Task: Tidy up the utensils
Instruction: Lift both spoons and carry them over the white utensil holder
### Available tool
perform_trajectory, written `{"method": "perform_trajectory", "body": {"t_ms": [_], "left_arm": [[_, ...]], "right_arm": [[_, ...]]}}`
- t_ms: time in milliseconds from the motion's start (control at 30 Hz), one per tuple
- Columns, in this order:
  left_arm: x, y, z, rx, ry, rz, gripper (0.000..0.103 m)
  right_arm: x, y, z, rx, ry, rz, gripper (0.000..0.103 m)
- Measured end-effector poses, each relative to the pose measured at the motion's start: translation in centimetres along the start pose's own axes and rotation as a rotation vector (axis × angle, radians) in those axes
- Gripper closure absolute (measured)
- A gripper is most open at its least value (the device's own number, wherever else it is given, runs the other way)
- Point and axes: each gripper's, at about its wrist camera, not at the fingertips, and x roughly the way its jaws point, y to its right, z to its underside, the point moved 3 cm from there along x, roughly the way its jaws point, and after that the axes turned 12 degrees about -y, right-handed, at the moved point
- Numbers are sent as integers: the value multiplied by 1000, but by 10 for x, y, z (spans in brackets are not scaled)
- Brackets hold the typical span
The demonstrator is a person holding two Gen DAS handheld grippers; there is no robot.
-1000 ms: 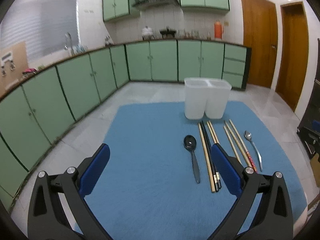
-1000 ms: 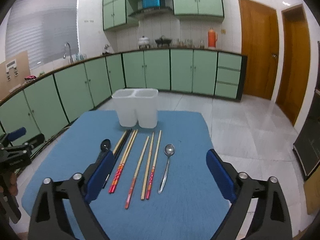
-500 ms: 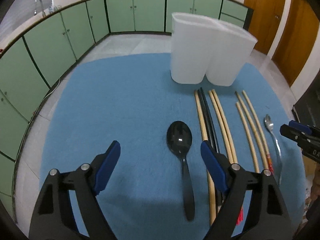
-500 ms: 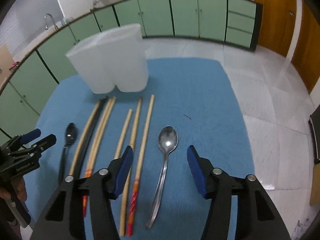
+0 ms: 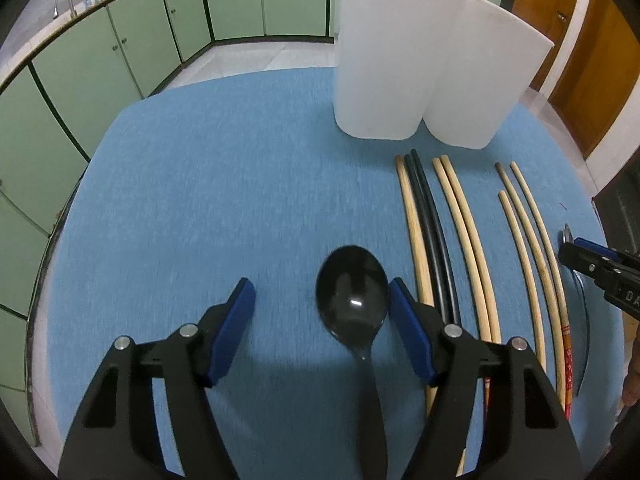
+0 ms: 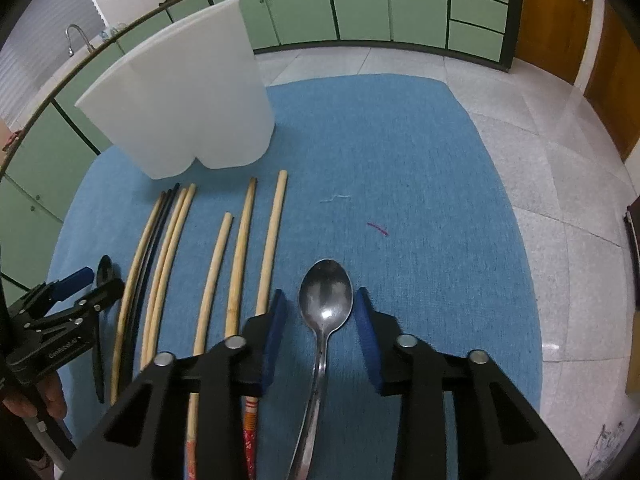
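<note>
A black spoon [image 5: 352, 300] lies on the blue mat [image 5: 208, 208]. My left gripper [image 5: 322, 300] is open and low over it, the bowl close to the right finger. A metal spoon [image 6: 326, 298] lies between the open fingers of my right gripper [image 6: 320, 310]. Several wooden and black chopsticks [image 5: 448, 232] lie side by side between the two spoons; they also show in the right wrist view [image 6: 240, 248]. A white two-compartment holder [image 5: 420, 72] stands upright behind them, also in the right wrist view [image 6: 188, 100].
The mat covers a round table; its edge [image 6: 516, 208] drops to a tiled floor. Green cabinets [image 5: 100, 64] line the walls. My left gripper shows at the left of the right wrist view [image 6: 76, 304], my right gripper at the right edge of the left wrist view [image 5: 600, 268].
Both grippers have dropped down and forward toward the mat. The left one now straddles the black spoon, the right one the metal spoon. The right jaws have narrowed.
</note>
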Motion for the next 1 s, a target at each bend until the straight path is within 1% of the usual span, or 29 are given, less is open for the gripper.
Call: {"method": "perform_trajectory", "body": {"t_ms": [33,100,133,167,233,267,300,333,400,433,467,600,733,867,1000], "left_arm": [[-2,-1,1,-8,9,3,45],[-3,1,0,-7,19,10,65],[-4,1,1,-4,23,12,70],[-4,0,-2,-2,25,18,69],[-4,2,-1,1,34,32,70],[-6,2,1,3,41,44,70],[-10,2,4,1,62,60,70],[-14,2,6,-1,91,71,70],[-33,2,9,5,187,86,70],[-40,3,10,8,218,87,70],[-52,3,13,15,271,86,70],[-86,2,15,25,399,104,70],[-112,1,6,25,479,116,70],[-137,9,-3,31,563,122,70],[-156,26,-29,46,642,122,70]], "right_arm": [[1,-1,0,-3,3,-2,75],[0,-2,1,-12,7,-2,75],[0,-3,2,-14,9,-1,75],[-2,-4,4,-13,15,-3,75],[-7,-9,6,-11,42,-39,75],[-12,-10,8,-16,67,-55,75],[-18,-11,12,-23,91,-50,75],[-28,-13,15,-40,132,-38,75],[-44,-15,16,-69,195,-34,75],[-50,-17,17,-77,218,-39,75],[-60,-18,18,-85,249,-54,75],[-93,-18,13,-99,352,-93,75],[-124,-22,-3,-120,431,-116,75],[-150,-25,-16,-138,498,-132,75],[-171,-28,-36,-165,553,-131,75]]}}
